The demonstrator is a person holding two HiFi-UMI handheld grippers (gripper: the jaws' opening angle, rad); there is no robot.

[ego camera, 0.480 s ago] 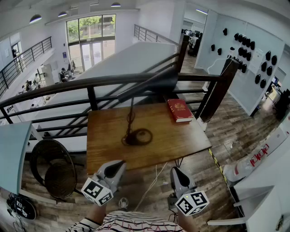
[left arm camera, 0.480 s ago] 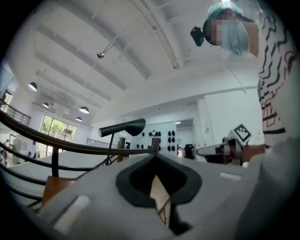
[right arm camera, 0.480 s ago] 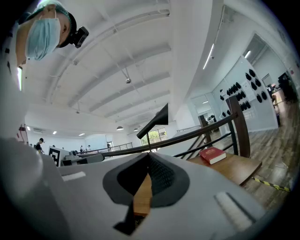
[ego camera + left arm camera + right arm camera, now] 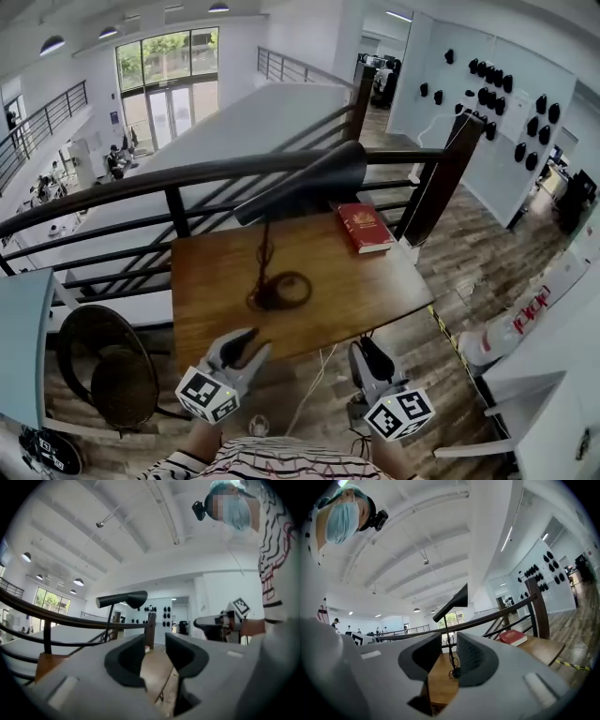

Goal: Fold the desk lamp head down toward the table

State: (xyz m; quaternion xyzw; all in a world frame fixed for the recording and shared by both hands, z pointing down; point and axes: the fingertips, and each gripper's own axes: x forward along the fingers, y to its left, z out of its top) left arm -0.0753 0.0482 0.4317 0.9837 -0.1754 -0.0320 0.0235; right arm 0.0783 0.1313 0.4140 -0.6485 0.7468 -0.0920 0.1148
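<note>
- Desk lamp head (image 4: 300, 187): raised over table (image 4: 375, 281), tilted, hiding upper stem (image 4: 264, 248) in head view
- Lamp base (image 4: 279, 292): mid-tabletop, cable coil hard to separate from it
- Left gripper (image 4: 246, 349), right gripper (image 4: 370, 354): jaws parted, empty, by front table edge, clear of lamp

Left gripper (image 4: 154, 640) jaws apart, table (image 4: 153, 670) in gap; lamp head (image 4: 123, 599) beyond, upper left, prob. approx. level.

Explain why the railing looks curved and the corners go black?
Head view: wide lens bows the railing. Left gripper view: round lens leaves black corners; near jaws blur, desk lamp head sharper. Right gripper view: that head shows dark against bright ceiling.
</note>
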